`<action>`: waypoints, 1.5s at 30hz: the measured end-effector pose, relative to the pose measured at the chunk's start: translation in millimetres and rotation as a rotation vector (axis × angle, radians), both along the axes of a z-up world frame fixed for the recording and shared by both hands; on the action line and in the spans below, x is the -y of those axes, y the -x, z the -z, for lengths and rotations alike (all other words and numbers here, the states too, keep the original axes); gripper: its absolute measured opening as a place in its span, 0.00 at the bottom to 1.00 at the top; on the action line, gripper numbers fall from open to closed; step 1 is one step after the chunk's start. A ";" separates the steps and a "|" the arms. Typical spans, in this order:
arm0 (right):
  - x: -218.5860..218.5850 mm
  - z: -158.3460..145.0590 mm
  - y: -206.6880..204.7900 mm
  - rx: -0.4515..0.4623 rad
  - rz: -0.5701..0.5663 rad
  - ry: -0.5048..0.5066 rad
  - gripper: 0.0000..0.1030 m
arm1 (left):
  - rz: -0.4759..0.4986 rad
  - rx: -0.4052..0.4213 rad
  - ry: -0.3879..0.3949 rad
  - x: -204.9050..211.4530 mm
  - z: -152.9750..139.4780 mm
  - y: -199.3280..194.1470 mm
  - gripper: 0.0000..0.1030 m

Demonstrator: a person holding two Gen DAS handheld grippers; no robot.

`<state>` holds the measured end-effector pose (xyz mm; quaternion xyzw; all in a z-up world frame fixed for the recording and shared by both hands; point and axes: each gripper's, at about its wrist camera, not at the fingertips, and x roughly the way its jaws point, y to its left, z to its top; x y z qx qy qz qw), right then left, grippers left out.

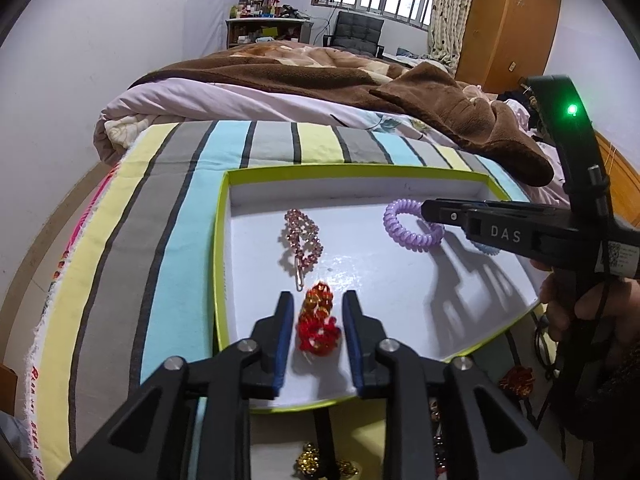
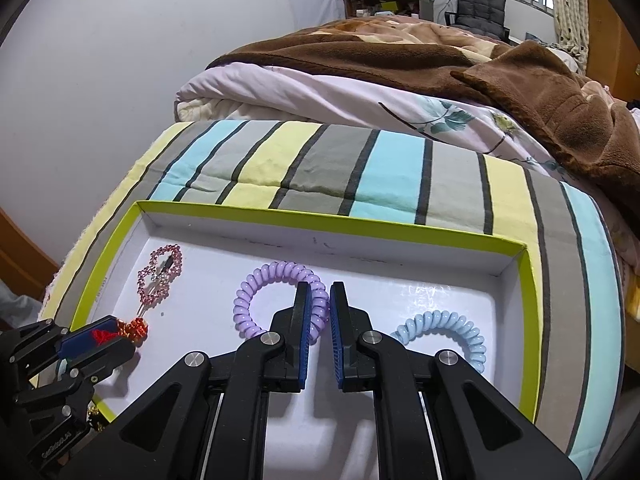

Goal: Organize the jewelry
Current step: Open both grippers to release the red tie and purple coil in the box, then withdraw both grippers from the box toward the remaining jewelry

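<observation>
Glossy plastic purple coil tie [image 2: 280,300], matt white cardboard tray [image 2: 400,256], and woven striped cloth [image 2: 360,168].

A shallow green-rimmed white tray [image 2: 527,320] holds a pink rhinestone clip [image 2: 160,276] at ten o'clock, a red-gold ornament [image 1: 318,322] at seven, a lilac coil band [image 2: 256,300] centre, and a blue coil band [image 2: 452,330] at four.
</observation>
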<state>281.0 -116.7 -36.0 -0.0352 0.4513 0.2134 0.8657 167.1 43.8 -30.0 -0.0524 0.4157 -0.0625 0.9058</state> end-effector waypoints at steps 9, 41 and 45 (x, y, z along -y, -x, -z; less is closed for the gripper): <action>7.9 -14.1 10.1 0.026 0.017 -0.032 0.18 | 0.010 0.041 0.017 3.5 -15.0 14.5 0.38; 133.2 -15.4 156.7 0.058 0.164 -0.072 0.38 | -0.074 0.079 0.077 -22.5 -23.1 121.1 0.45; 128.4 -5.8 152.7 0.044 0.143 -0.071 0.38 | -0.084 0.055 0.091 -26.1 -14.2 125.7 0.45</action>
